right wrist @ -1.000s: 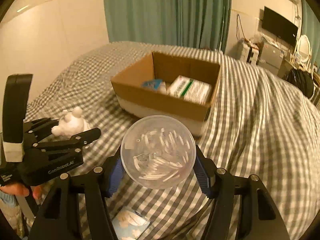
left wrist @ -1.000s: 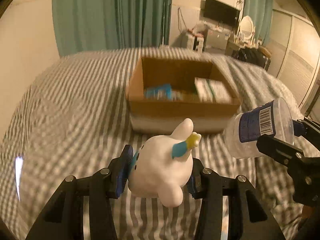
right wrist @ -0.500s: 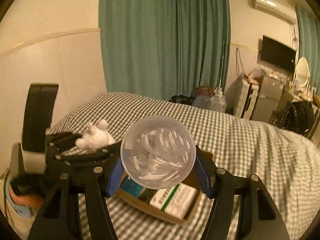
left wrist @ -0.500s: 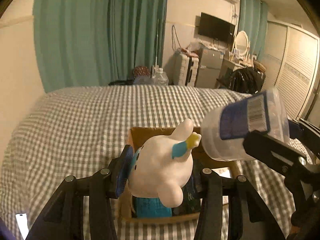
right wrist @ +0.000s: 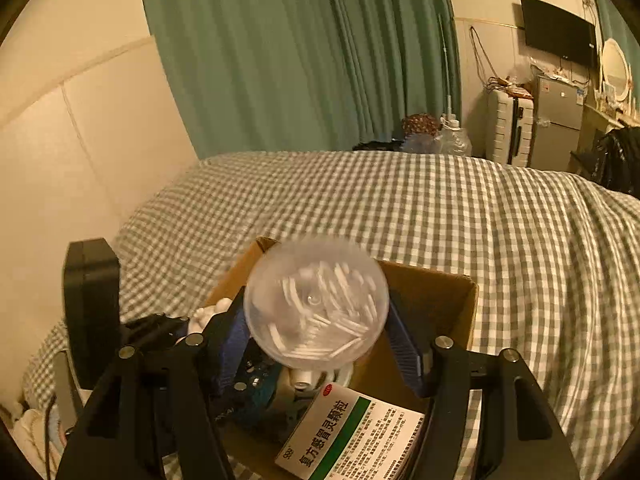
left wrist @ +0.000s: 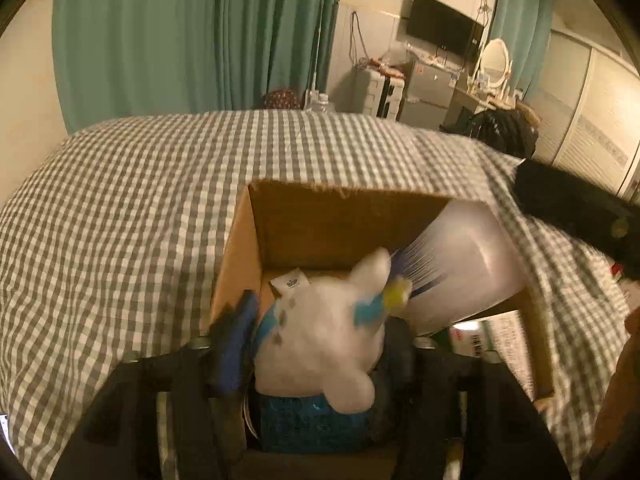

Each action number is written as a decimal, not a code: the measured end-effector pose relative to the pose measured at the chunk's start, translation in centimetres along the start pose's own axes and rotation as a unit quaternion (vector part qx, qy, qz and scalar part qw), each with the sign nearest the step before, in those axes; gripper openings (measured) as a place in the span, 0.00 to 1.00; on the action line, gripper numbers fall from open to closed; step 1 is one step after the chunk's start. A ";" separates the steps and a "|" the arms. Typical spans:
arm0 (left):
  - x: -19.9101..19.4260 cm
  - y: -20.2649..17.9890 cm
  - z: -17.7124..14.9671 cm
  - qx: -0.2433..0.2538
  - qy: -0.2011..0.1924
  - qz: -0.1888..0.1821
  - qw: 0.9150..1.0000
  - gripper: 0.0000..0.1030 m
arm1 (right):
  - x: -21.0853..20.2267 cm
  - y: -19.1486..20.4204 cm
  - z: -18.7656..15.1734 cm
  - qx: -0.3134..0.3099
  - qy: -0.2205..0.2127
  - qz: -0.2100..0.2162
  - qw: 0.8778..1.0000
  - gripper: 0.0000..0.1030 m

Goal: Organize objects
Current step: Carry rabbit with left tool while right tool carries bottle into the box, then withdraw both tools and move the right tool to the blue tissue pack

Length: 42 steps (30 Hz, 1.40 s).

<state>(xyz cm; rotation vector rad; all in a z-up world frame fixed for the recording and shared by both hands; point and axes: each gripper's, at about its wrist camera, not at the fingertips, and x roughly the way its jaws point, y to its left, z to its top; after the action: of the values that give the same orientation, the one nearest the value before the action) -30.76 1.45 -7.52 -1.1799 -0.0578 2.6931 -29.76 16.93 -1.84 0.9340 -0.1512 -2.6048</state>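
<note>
An open cardboard box (left wrist: pixel 320 224) (right wrist: pixel 432 292) lies on the checked bed cover (left wrist: pixel 120 220). Over it my left gripper (left wrist: pixel 320 320) is opening; the white plush toy (left wrist: pixel 320 344) sits loose and blurred between its blue pads, with a gap at the left pad. My right gripper (right wrist: pixel 316 308) is opening too. The clear jar of cotton swabs (right wrist: pixel 316 300) is between its pads, clear of the right one. From the left wrist the jar (left wrist: pixel 460 264) is a blur over the box's right side. A green-and-white medicine box (right wrist: pixel 352 436) and a blue item (left wrist: pixel 308 420) lie inside.
The bed cover (right wrist: pixel 440 208) spreads all round the box. Teal curtains (left wrist: pixel 180 40) hang behind the bed, and a padded wall (right wrist: pixel 80 140) runs along its left. A suitcase (right wrist: pixel 508 128), a small fridge (right wrist: pixel 560 120) and a wall television (left wrist: pixel 440 24) stand far right.
Both grippers have travelled from in front of the box to over its opening. Their jaws have widened, and the toy and the jar now look loose and blurred.
</note>
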 end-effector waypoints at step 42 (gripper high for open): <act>-13.7 -2.3 -24.6 0.010 0.063 0.095 0.993 1.00 | -11.0 8.2 -26.1 -0.080 0.218 -0.100 0.967 0.99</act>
<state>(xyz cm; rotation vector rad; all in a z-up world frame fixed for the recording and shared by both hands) -3.33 -0.14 -14.09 -1.4124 0.1057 2.7630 -2.90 14.03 -13.75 1.4938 0.2791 -2.4615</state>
